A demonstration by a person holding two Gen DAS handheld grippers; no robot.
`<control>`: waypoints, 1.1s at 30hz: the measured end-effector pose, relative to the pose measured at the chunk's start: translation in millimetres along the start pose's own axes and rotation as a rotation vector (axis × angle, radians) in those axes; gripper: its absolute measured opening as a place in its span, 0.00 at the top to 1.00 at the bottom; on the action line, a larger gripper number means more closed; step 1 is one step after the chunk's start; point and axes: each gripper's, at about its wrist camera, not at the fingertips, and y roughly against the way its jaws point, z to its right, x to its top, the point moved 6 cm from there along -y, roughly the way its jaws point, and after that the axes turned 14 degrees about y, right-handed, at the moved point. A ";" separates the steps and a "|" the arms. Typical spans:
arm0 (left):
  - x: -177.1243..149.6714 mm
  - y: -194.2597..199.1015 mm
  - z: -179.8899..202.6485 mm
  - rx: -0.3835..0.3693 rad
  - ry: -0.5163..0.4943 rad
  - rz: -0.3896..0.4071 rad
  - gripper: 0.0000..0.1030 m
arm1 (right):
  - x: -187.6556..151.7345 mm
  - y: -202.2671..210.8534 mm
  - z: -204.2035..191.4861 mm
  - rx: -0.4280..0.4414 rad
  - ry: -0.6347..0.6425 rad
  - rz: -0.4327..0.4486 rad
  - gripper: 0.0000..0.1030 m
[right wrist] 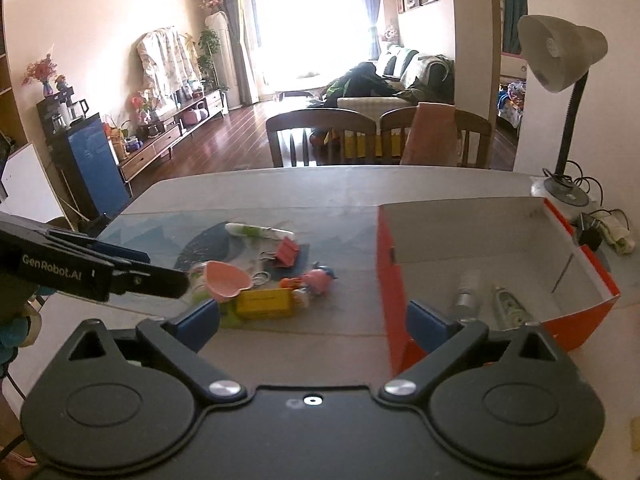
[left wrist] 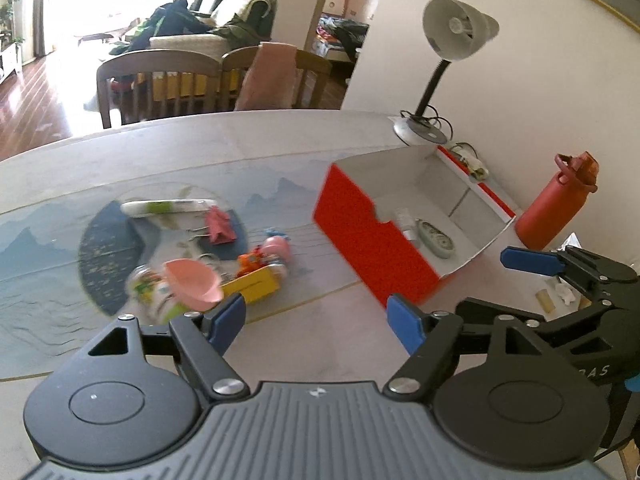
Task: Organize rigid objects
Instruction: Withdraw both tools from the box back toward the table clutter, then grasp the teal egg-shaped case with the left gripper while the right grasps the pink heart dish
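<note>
From the left wrist view, the loose things lie in a heap on the table (left wrist: 280, 140), on its printed mat: a pink funnel (left wrist: 194, 279), a yellow box (left wrist: 252, 286), an orange toy (left wrist: 251, 261), a pink pig figure (left wrist: 276, 249), a red binder clip (left wrist: 219, 225) and a white-and-green tube (left wrist: 168, 207). The red box (left wrist: 368, 240) stands just to their right, open at the top and close at hand, seemingly as the bin for sorting; a small bottle (left wrist: 406, 222) and a pale oval case (left wrist: 437, 238) already lie inside it. The left tool (left wrist: 318, 316) hangs above bare table between heap and box, its blue fingers (left wrist: 228, 314) spread wide, holding and touching nothing. The right tool (left wrist: 532, 260) shows at the right edge, near the box's corner and a red flask (left wrist: 554, 204); it appears empty.

From the right wrist view, the same heap sits left of centre, funnel (right wrist: 226, 276) beside the yellow box (right wrist: 266, 302), binder clip (right wrist: 288, 252) and tube (right wrist: 260, 232) behind them. The red box (right wrist: 394, 280) is on the right, bottle (right wrist: 466, 290) and oval case (right wrist: 508, 306) on its floor. The right tool (right wrist: 314, 324) has its fingers wide apart, one before the heap, one before the box wall, gripping nothing. The left tool (right wrist: 132, 268) reaches in from the left, its tip close to the funnel, though contact cannot be judged. Most things remain outside the box, so the sorting looks barely begun.
</note>
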 end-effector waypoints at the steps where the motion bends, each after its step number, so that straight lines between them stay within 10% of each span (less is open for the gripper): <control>1: -0.2 3.8 -6.6 0.004 0.003 0.005 0.23 | 0.4 -0.6 -5.1 0.001 0.000 -0.003 0.03; 33: -72.3 -8.0 -136.8 0.105 0.138 0.034 0.10 | 20.7 -90.8 -89.8 0.125 0.180 -0.030 0.04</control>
